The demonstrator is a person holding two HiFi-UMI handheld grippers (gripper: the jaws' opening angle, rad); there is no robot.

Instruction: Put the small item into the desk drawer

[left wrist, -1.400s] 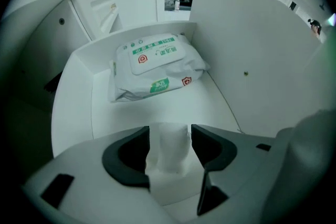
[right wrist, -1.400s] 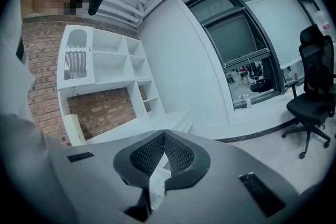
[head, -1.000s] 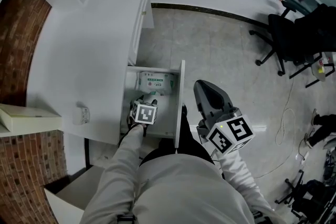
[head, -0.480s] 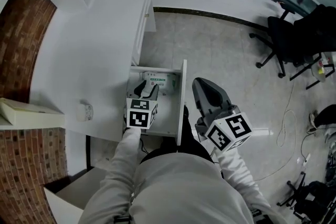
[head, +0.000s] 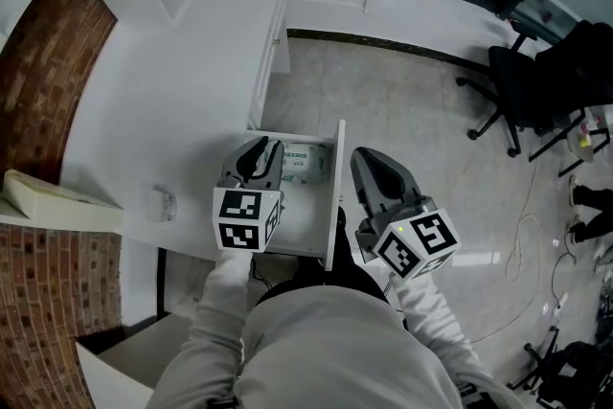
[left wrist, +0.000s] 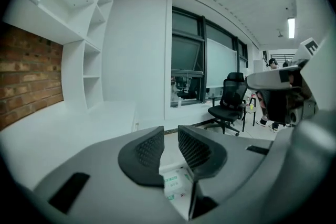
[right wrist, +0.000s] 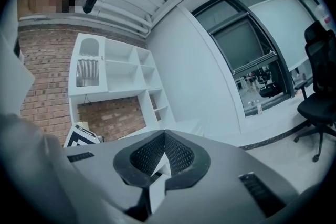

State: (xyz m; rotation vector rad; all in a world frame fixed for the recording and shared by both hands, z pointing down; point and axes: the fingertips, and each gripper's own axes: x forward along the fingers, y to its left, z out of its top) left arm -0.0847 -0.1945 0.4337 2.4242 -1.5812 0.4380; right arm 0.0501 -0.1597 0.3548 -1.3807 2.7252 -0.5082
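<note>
1. Head view: the desk drawer (head: 337,192) stands pulled out from the white bench (head: 172,110), with its front panel on the side away from the bench.
2. The green-and-white packet (head: 299,163) lies flat inside the drawer at its far end, partly covered from above by the left tongs (head: 260,151).
3. The left tongs hang above the drawer, clear of the packet. In the left gripper view the left tongs (left wrist: 169,136) are released. Their jaws have just been closing and a narrow gap remains, with nothing in it. The packet (left wrist: 173,181) shows below through the gap.
4. The right tongs (head: 362,156) hang just right of the drawer's front panel, over the tiled floor (head: 412,101). In the right gripper view the right tongs (right wrist: 164,136) are clenched tip to tip, grasping nothing.
5. A small pale object (head: 166,204) sits on the bench left of the drawer; what it is cannot be told.
6. A black office chair (head: 517,72) stands well apart.
</note>
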